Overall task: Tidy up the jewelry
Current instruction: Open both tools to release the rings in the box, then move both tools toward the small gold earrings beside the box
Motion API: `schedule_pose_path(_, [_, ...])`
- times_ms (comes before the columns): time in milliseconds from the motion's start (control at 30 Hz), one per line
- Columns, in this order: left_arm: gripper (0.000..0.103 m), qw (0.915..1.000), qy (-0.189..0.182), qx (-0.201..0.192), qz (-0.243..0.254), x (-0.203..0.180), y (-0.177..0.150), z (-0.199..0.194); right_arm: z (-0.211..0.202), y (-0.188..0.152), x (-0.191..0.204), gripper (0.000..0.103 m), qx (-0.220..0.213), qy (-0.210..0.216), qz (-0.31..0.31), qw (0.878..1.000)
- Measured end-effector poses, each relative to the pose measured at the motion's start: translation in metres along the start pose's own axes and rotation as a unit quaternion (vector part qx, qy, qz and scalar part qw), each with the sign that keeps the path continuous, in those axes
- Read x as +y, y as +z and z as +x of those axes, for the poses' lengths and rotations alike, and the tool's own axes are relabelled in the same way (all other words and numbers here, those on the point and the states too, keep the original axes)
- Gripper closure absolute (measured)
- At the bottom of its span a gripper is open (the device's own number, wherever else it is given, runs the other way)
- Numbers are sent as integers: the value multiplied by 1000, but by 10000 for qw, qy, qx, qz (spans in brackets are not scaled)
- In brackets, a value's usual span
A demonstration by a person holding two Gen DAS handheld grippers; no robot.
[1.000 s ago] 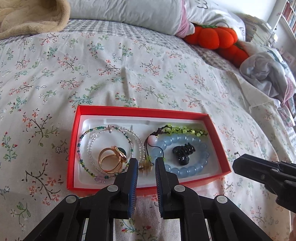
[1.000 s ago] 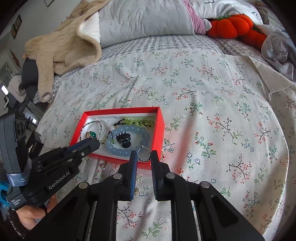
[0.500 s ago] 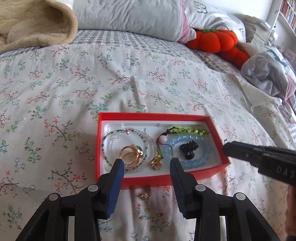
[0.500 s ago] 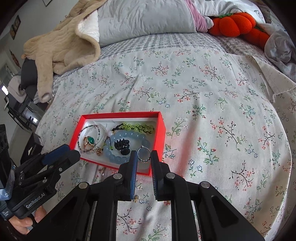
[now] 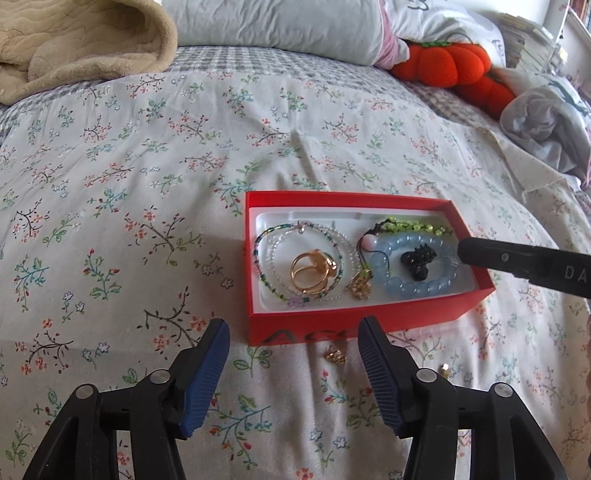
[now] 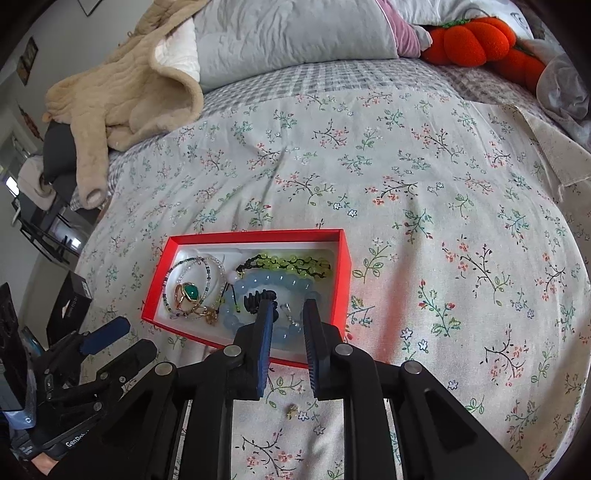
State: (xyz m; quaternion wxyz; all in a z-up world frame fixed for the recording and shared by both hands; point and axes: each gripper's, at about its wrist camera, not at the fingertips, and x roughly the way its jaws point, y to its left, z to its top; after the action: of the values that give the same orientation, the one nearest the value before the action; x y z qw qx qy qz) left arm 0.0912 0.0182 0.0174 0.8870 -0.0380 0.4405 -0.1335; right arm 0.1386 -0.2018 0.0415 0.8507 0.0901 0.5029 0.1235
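Observation:
A red jewelry box [image 5: 332, 328] [image 6: 341, 273] with a white liner lies on the floral bedspread. It holds a gold ring [image 5: 312, 273] with a green stone [image 6: 192, 291], thin beaded bracelets [image 5: 266, 266], a pale blue bead bracelet [image 5: 410, 288], a green bead bracelet [image 6: 291, 264] and a black clip [image 5: 417, 258]. My left gripper [image 5: 293, 332] is open in front of the box. My right gripper [image 6: 289, 308] [image 5: 469, 253] is open over the box's right end; a small silver ring [image 6: 291, 319] lies between its fingers. Small gold pieces [image 5: 335, 356] [image 5: 444, 368] [image 6: 291, 411] lie on the bedspread.
A beige blanket [image 6: 122, 96] and grey pillow [image 6: 295, 33] lie at the head of the bed. Orange pumpkin plushes [image 5: 443, 62] and crumpled grey cloth [image 5: 546, 125] are at the back right. The bed's left edge drops to dark furniture [image 6: 48, 221].
My left gripper has opened wide and pulled back, leaving a gold piece on the bedspread. My right gripper has moved over the box and opened; the silver ring it pinched now lies in the box.

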Motion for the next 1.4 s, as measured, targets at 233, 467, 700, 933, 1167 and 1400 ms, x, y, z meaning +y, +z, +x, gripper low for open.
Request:
schedule_pose_path(233, [29,9998,99,164,19,2,-7,6,-16,-4,-3,73,-67,99,-18,9999])
schedule_pose_path(467, [24,9991,306,306,-2,6,-21,15,-29,-25,-9,52,-60,-36,-123,9999])
schedule_pose_path(700, [21,9980,464,421,78,13,-32,24,-30,-50,-19,49,99,-298,-313,9990])
schedule_pose_path(933, [16,9974,422,313,485,6,-43,31,-15,-68,-22,49,388,-561,-562,9961])
schedule_pose_path(1167, [16,9959,-311,454,722,-13,-44,40,-1,-73,-20,49,579,-592,-689,9942])
schedule_pose_path(1400, [32,9943,-592,549,700,-26,-41,53,5,-73,-19,49,642,-614,-813,9927])
